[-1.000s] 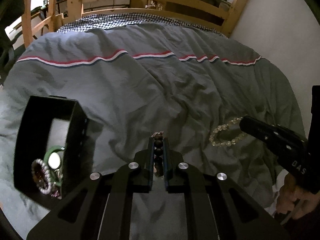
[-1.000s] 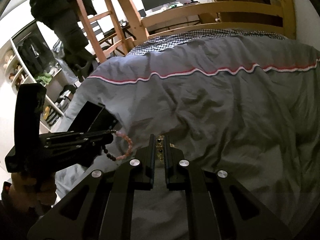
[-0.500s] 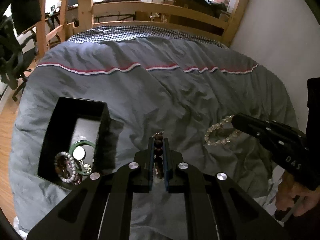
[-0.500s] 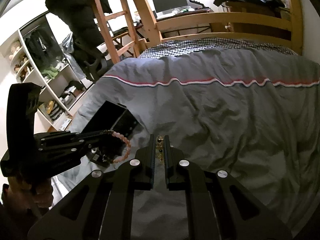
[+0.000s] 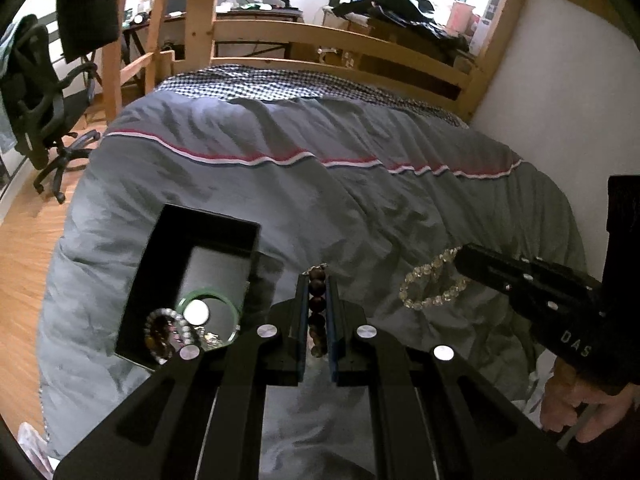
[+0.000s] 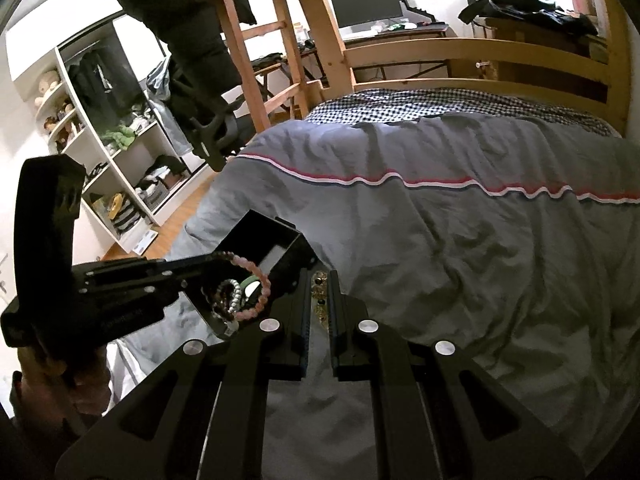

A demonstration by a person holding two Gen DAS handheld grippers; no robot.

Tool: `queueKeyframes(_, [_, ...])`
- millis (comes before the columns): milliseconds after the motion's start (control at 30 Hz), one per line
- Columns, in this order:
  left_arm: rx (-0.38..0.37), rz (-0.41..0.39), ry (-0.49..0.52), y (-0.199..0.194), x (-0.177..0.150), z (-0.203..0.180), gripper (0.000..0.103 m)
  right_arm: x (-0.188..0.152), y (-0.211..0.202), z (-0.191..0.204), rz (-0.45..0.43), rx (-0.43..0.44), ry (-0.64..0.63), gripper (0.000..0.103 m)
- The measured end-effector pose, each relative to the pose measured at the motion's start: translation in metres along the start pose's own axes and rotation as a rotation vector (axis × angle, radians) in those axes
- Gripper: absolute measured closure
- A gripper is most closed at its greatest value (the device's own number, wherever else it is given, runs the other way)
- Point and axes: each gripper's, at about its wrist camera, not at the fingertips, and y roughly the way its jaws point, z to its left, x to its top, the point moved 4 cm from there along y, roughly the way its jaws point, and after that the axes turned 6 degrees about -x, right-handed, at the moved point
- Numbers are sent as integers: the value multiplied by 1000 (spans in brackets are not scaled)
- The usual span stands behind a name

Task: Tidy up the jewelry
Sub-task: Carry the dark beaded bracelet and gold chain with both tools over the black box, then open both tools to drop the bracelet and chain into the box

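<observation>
Left gripper [image 5: 316,312]: clamped on dark bead bracelet [image 5: 316,304], now higher.
Right gripper [image 6: 320,300]: clamped on clear bead bracelet [image 5: 430,286].
Black box [image 5: 160,256]: 10 o'clock, now fully visible.

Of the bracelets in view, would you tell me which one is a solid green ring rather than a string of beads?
The green bangle lying in the black box; the bracelets beside it, and those in the left gripper and right gripper, are beaded.
</observation>
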Motion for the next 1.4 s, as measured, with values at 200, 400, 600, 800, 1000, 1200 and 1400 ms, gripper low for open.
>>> queueKeyframes(200, [15,-18,-23,-9,3,18,95,6,8,20,5,12,-33,95])
queueKeyframes(400, [33,-36,-42,-20,6,37,95,14,16,41,6,34,-69,95])
queueKeyframes(600, [65,-45,-52,-27,9,56,95,20,27,63,9,56,-105,95])
queueKeyframes(800, [88,-45,-55,-28,9,71,95,25,37,79,14,74,-128,95])
queueKeyframes(1000, [95,-37,-73,-22,4,85,95,27,51,94,25,97,-149,95])
queueKeyframes(1200, [105,-33,-96,-15,2,99,95,27,71,105,43,120,-162,95])
queueKeyframes(1400, [106,-17,-132,-2,-3,113,95,21,98,115,77,150,-152,95])
